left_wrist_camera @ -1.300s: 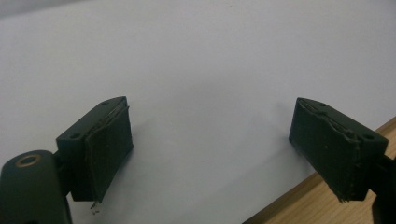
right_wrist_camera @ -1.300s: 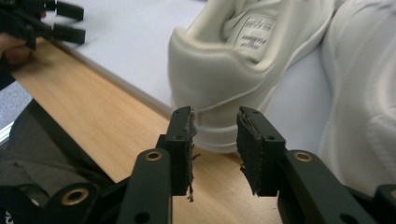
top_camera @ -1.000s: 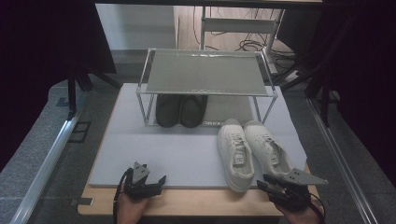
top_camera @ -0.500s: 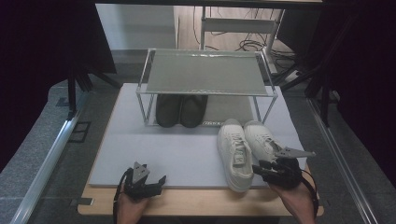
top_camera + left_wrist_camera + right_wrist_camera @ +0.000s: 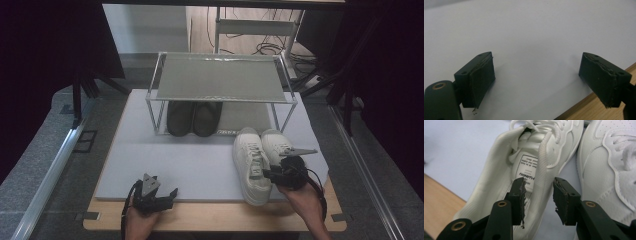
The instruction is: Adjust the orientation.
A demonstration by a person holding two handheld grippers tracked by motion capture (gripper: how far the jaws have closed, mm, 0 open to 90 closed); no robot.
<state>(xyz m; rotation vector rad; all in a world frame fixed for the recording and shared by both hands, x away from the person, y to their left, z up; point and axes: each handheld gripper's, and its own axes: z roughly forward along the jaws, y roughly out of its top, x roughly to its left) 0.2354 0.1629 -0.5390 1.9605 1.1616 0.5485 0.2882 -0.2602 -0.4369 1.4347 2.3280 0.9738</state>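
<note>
While the left claw [image 5: 159,196] rests open away from the white leather sneaker [image 5: 252,164], the right claw [image 5: 537,200] straddles its collar, unclosed; pinching should follow.

I count four shoes in all: two white sneakers, one [image 5: 252,167] beside the other [image 5: 276,145], lying side by side on the mat, and two dark shoes, one [image 5: 180,118] next to its mate [image 5: 207,118], under the rack. There is one metal rack [image 5: 220,80], one pale mat [image 5: 190,160] and one wooden desk [image 5: 220,220]. I hold two grippers, my left [image 5: 150,192] and my right [image 5: 285,172], each with two black fingers [image 5: 480,75].
</note>
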